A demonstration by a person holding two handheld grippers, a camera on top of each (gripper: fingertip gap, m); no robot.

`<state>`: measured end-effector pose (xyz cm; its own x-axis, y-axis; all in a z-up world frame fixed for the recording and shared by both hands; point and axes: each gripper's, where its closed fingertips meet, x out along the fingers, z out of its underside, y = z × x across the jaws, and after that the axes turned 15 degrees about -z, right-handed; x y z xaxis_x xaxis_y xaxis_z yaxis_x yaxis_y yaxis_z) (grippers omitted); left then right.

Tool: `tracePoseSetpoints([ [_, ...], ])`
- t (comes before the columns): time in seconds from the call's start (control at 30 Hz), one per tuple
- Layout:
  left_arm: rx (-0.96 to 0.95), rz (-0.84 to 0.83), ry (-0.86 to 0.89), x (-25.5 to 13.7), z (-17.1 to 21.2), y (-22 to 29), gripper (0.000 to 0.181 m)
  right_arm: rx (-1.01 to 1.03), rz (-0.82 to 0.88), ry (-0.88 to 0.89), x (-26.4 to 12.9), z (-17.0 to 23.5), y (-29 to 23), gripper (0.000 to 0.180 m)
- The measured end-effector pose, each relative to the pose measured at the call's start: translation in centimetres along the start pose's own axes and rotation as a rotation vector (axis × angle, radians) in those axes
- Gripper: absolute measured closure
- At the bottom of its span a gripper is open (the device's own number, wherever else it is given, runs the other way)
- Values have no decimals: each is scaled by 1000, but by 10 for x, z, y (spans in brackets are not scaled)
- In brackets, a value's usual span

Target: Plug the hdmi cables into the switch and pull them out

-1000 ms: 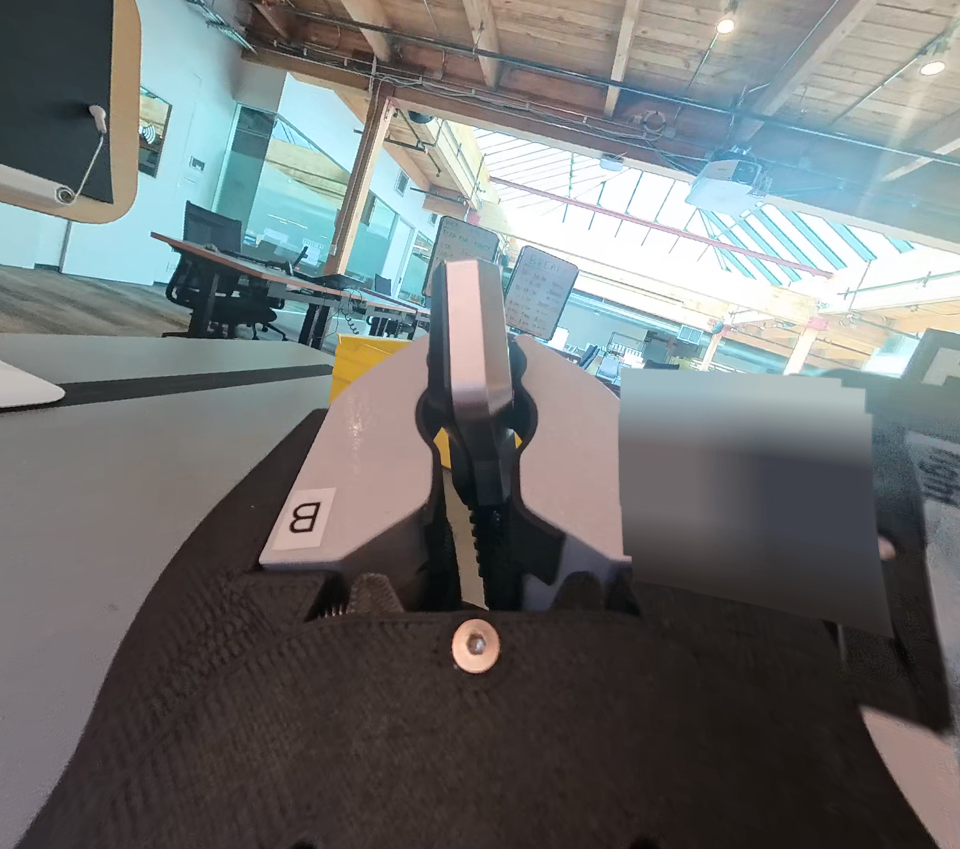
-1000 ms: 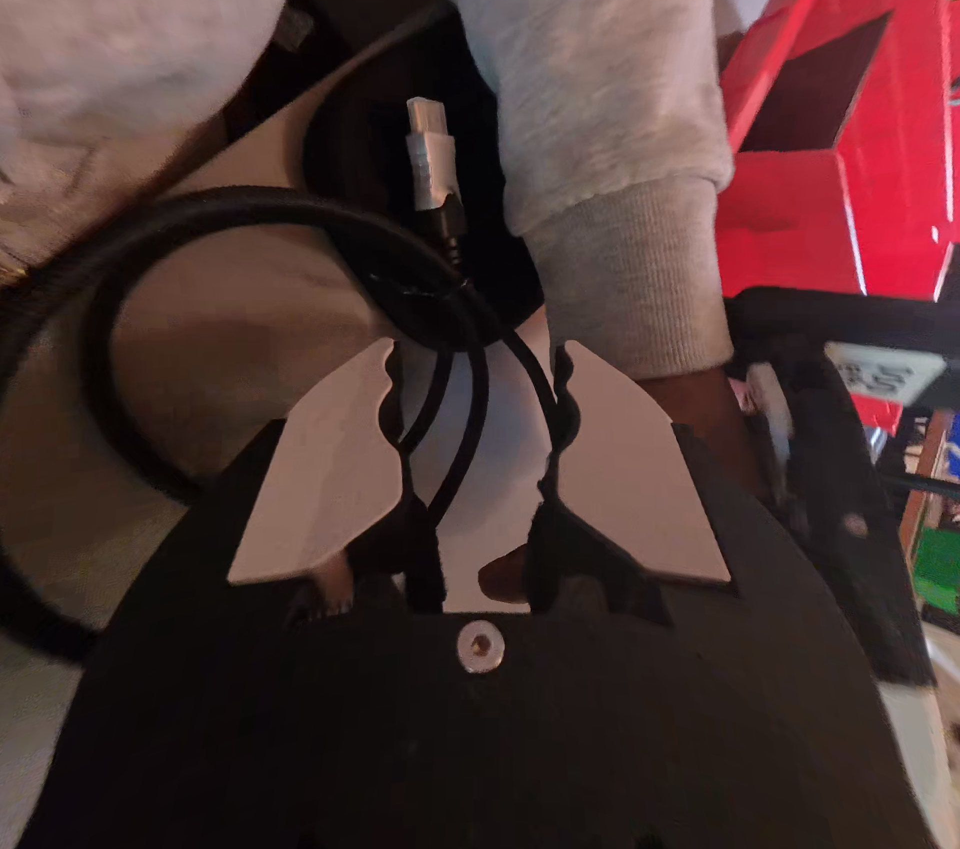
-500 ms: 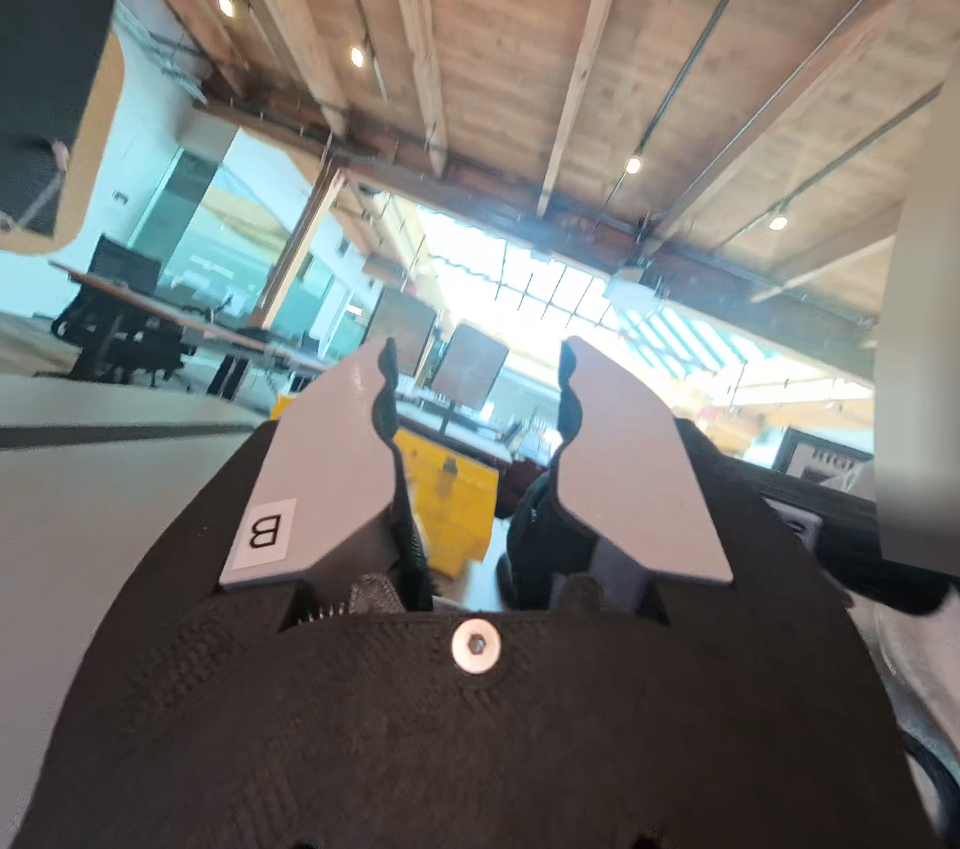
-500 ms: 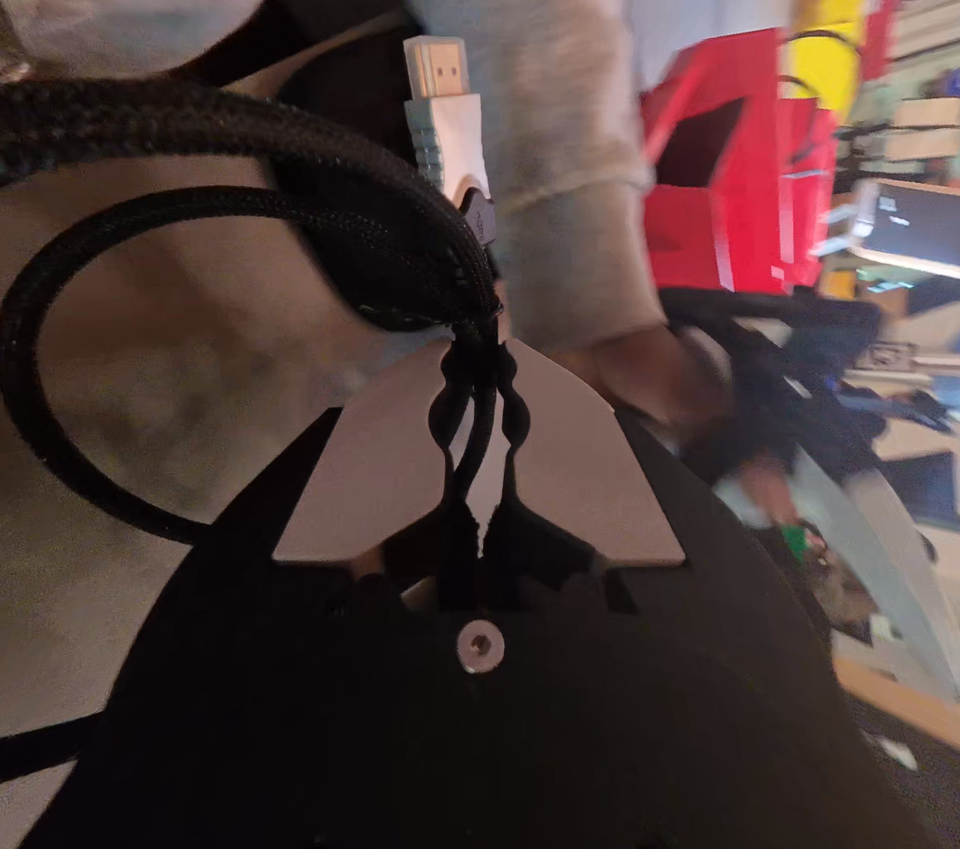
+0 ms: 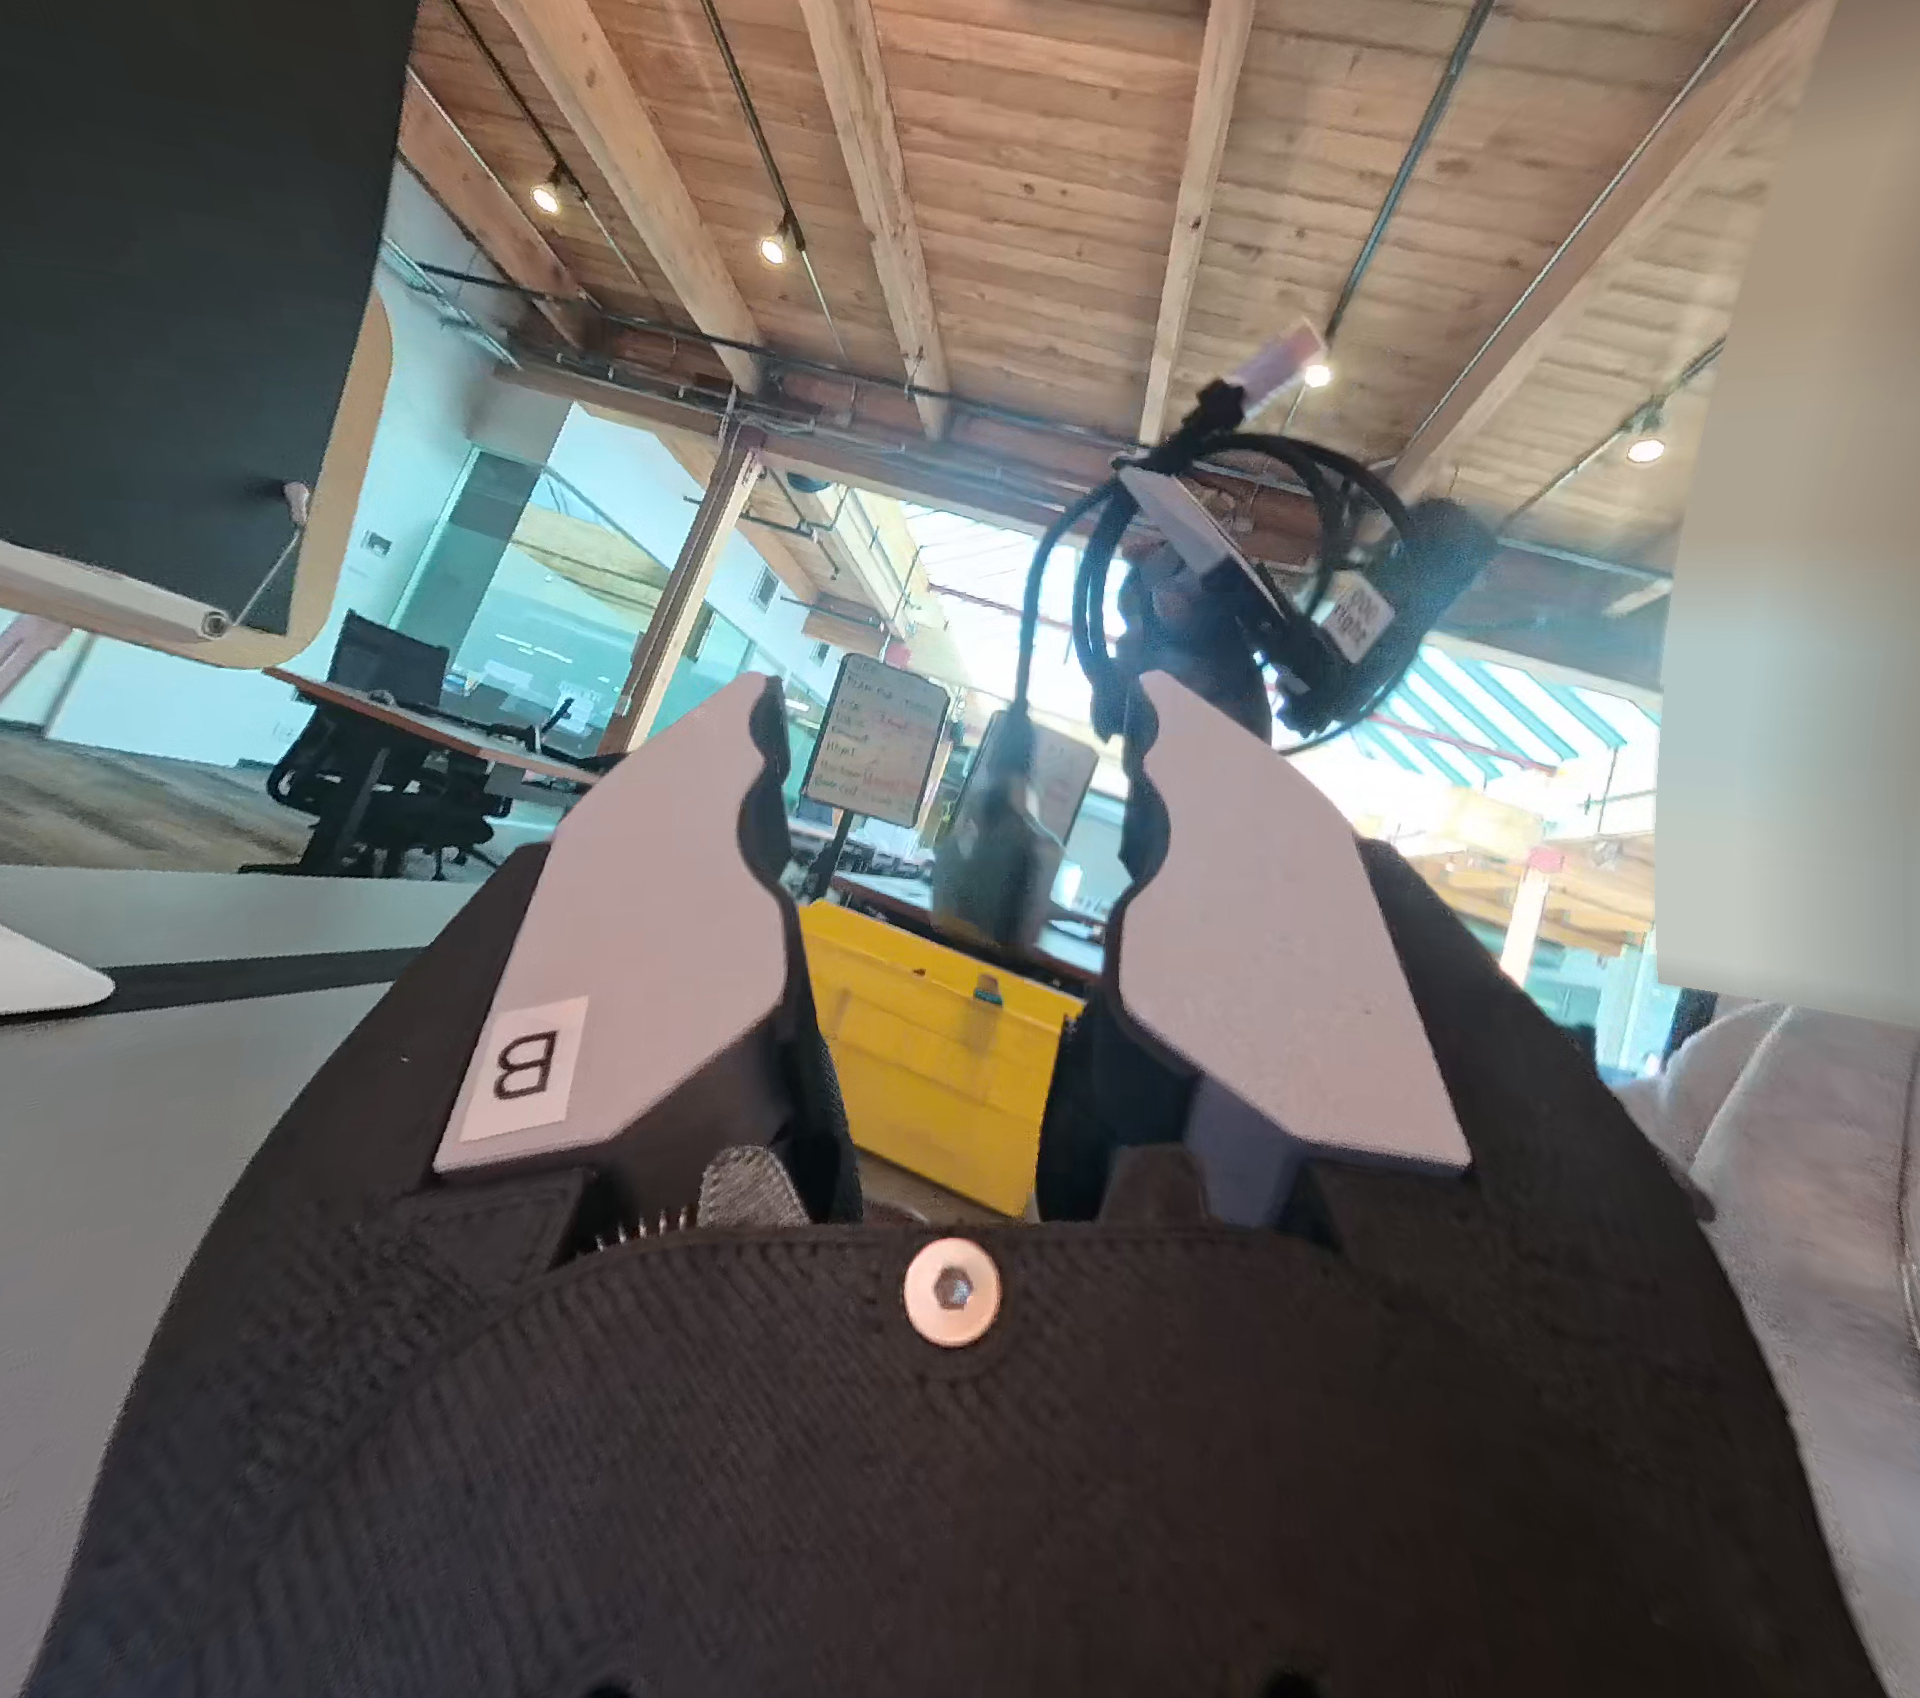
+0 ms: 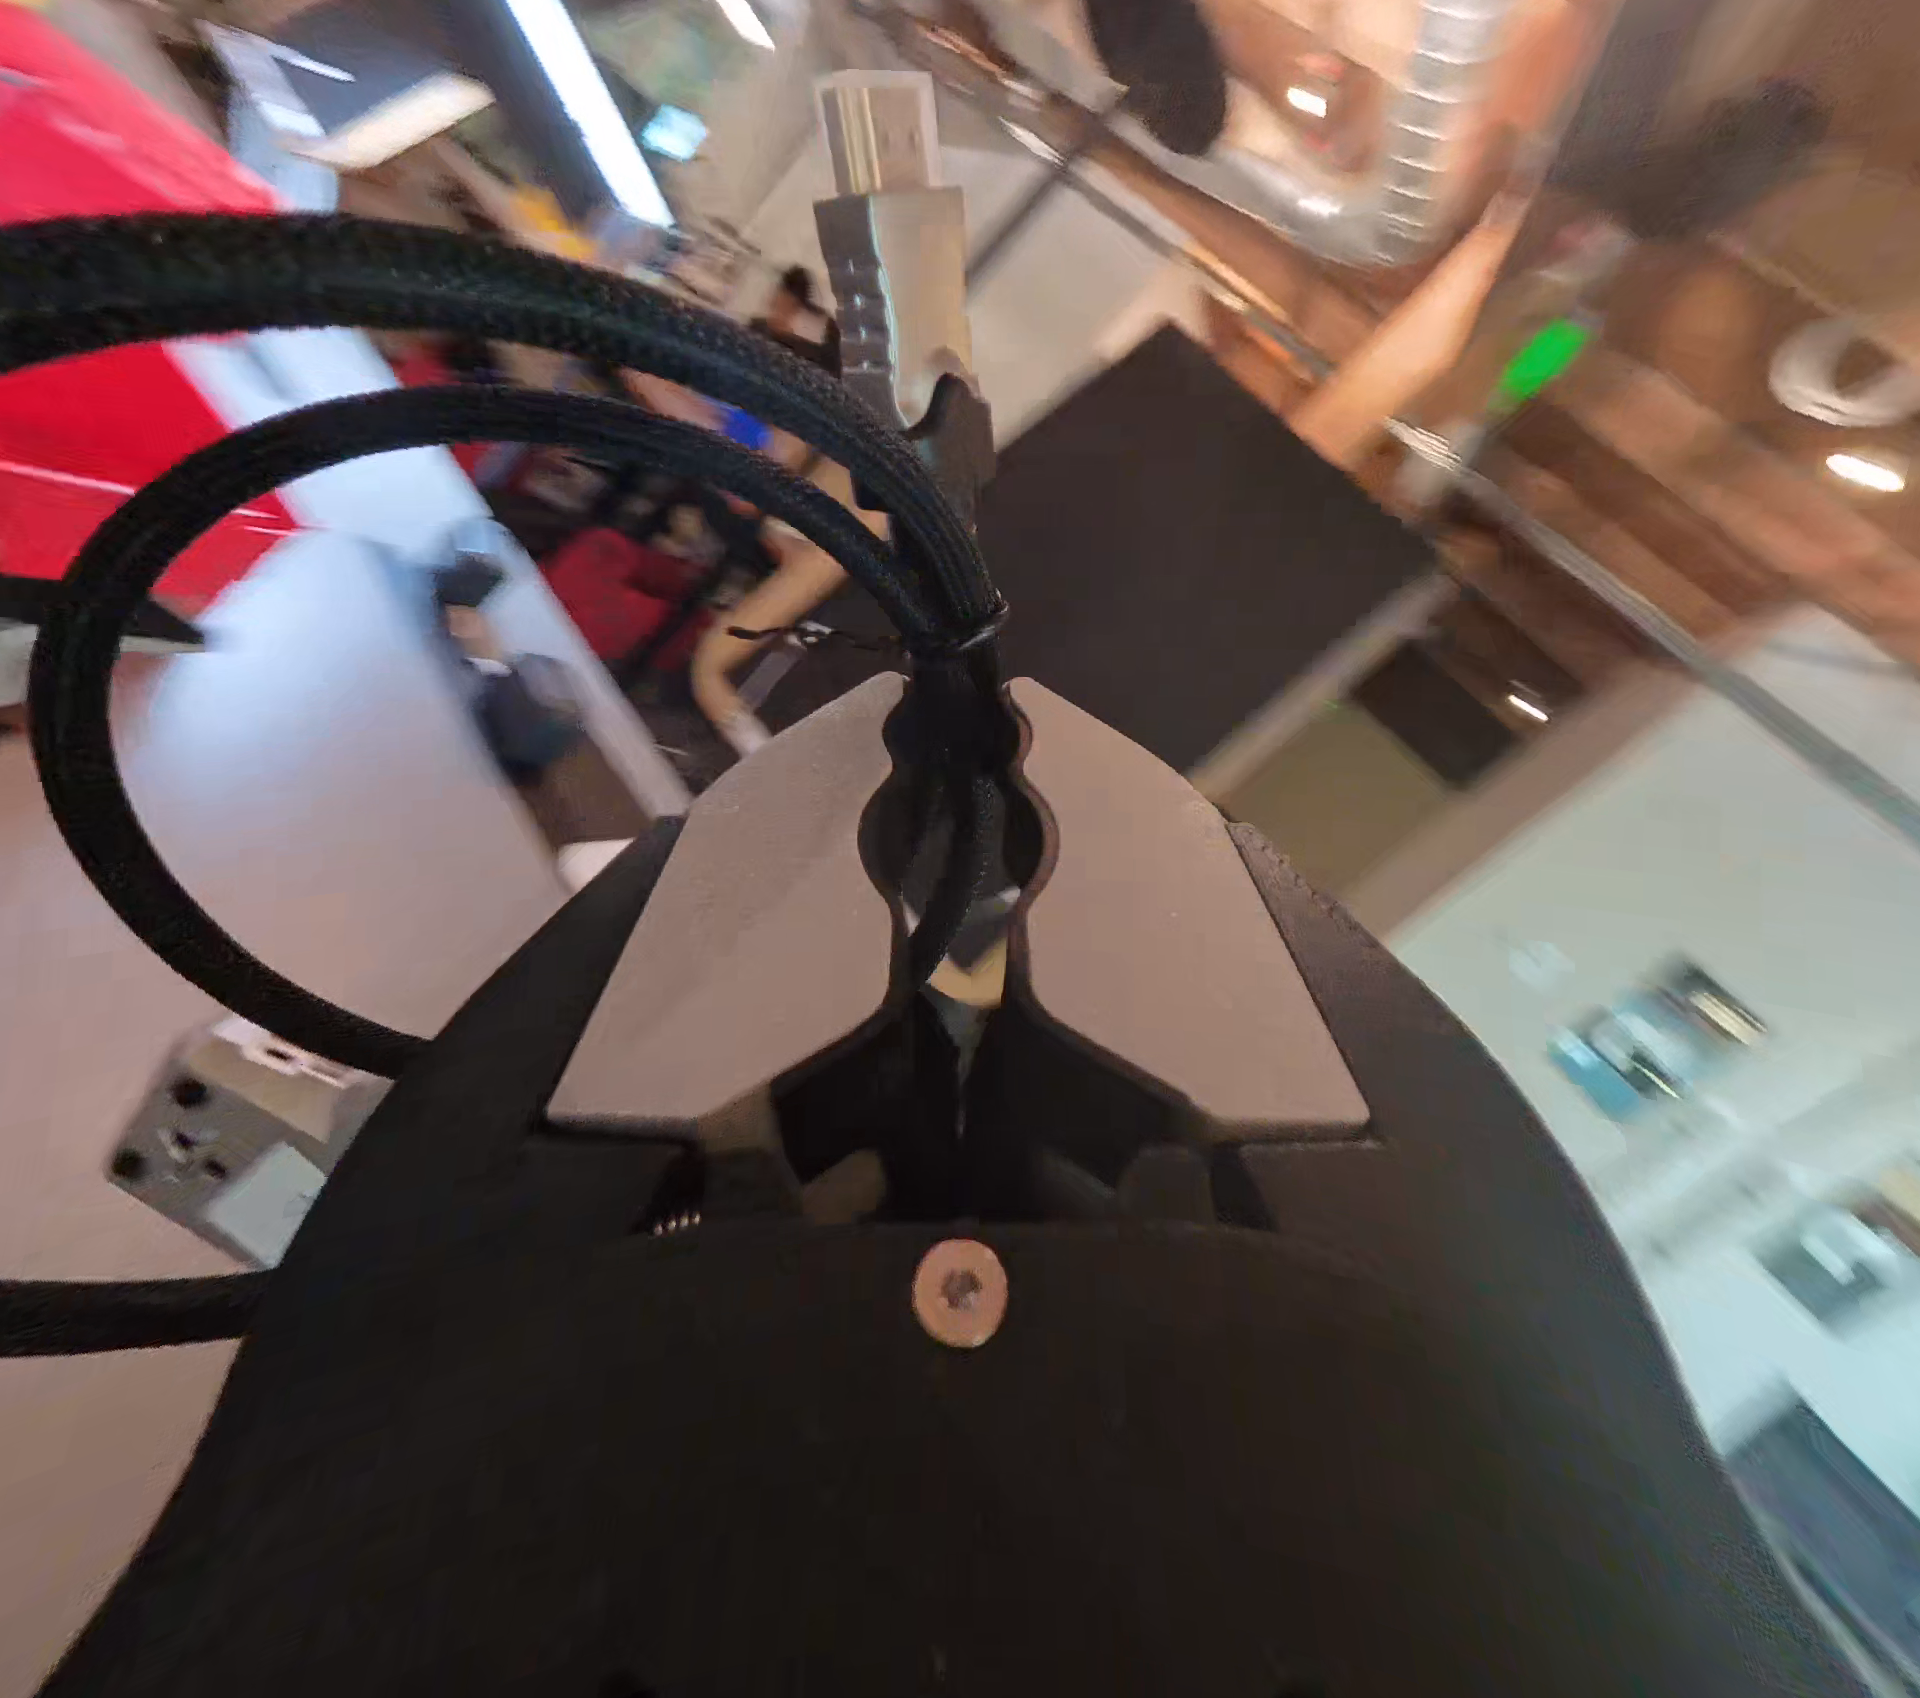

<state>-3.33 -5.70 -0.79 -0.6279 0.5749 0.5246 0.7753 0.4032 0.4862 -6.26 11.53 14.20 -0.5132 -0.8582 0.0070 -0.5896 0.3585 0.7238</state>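
Observation:
My right gripper (image 6: 956, 692) is shut on a bundle of black braided HDMI cable (image 6: 499, 277), just below its twist tie (image 6: 971, 632). A silver HDMI plug (image 6: 894, 235) sticks up past the fingertips, and the cable loops off to the left. My left gripper (image 5: 956, 692) is open and empty, tilted up toward the ceiling. In the left wrist view the right gripper (image 5: 1174, 505) holds the cable bundle (image 5: 1091, 568) high in the air ahead, with a blurred plug (image 5: 997, 827) hanging from it. A small grey box with dark holes (image 6: 229, 1129) lies lower left; I cannot tell whether it is the switch.
A grey table (image 5: 156, 1129) lies to the left of my left gripper and a yellow bin (image 5: 935, 1025) stands behind its fingers. A light sleeve (image 5: 1787, 1181) is at the right edge. A red cabinet (image 6: 94, 214) is at the left in the blurred right wrist view.
My right gripper shut on the cable bundle and swung it up into the air. My left gripper let go of a dark grey piece, opened and tilted upward.

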Motion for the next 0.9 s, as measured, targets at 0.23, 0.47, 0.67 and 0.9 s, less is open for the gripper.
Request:
tracePoseSetpoints([
  [0.23,196,17,-129,4,33,10,127,69,498,-248,-91,79,95,166],
  [0.47,219,39,-162,4,43,14,128,281,587,-330,-120,203,122,165],
  [0.67,243,52,-184,3,49,16,129,251,688,-135,-146,190,136,165],
  [0.9,300,65,-206,3,55,20,130,190,729,-220,-141,240,131,165],
])
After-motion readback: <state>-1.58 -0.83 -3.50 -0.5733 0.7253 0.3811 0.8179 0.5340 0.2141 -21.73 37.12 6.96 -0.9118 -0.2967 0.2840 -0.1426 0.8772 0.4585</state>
